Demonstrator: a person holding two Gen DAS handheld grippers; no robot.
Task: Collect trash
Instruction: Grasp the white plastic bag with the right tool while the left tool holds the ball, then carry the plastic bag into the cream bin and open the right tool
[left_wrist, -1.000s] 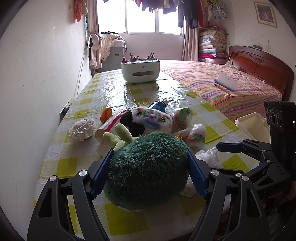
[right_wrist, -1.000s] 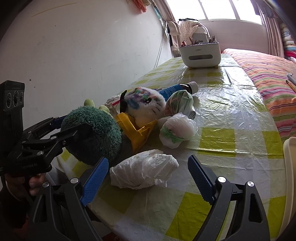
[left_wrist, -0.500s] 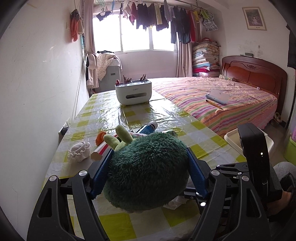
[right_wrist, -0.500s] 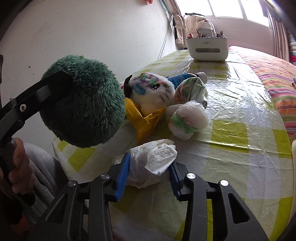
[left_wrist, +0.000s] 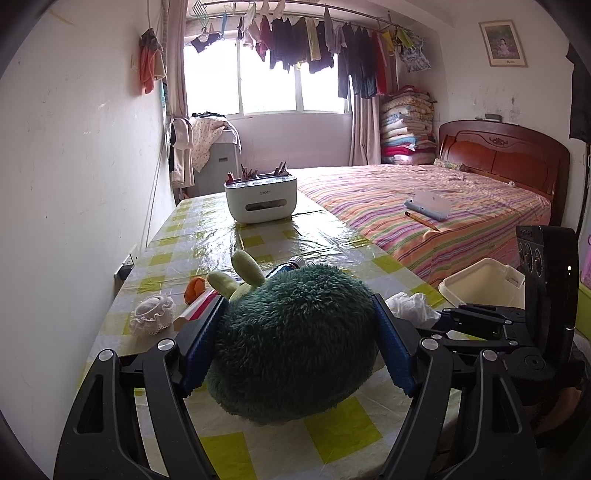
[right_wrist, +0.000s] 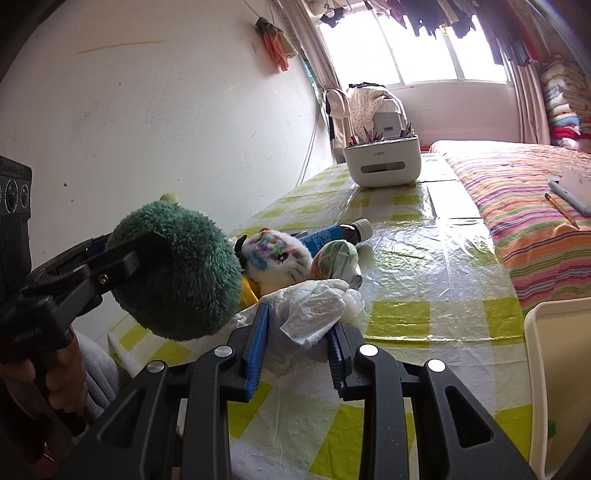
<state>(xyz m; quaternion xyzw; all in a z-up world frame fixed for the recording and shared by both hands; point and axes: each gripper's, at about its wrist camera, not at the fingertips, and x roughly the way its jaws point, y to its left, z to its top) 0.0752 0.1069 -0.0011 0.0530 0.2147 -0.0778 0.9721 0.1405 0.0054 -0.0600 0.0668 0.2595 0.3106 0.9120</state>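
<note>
My left gripper (left_wrist: 295, 343) is shut on a fuzzy dark green plush toy (left_wrist: 295, 339) and holds it above the table's near end; it also shows in the right wrist view (right_wrist: 177, 273). My right gripper (right_wrist: 297, 332) is shut on a crumpled white plastic bag (right_wrist: 314, 306), lifted off the table; the bag also shows in the left wrist view (left_wrist: 412, 306). A white plush with coloured marks (right_wrist: 275, 258), a wrapped greenish bag (right_wrist: 334, 262) and a blue bottle (right_wrist: 332, 232) lie on the checked tablecloth (right_wrist: 399, 314).
A white organiser box (left_wrist: 260, 199) stands at the table's far end. A cream bin (left_wrist: 480, 284) sits right of the table, its rim in the right wrist view (right_wrist: 554, 369). A lace pouch (left_wrist: 153, 314) and an orange piece (left_wrist: 195, 288) lie left. The bed (left_wrist: 443, 206) is right.
My right gripper closed on the white bag and lifted it off the table. My left gripper raised the green plush higher above the table.
</note>
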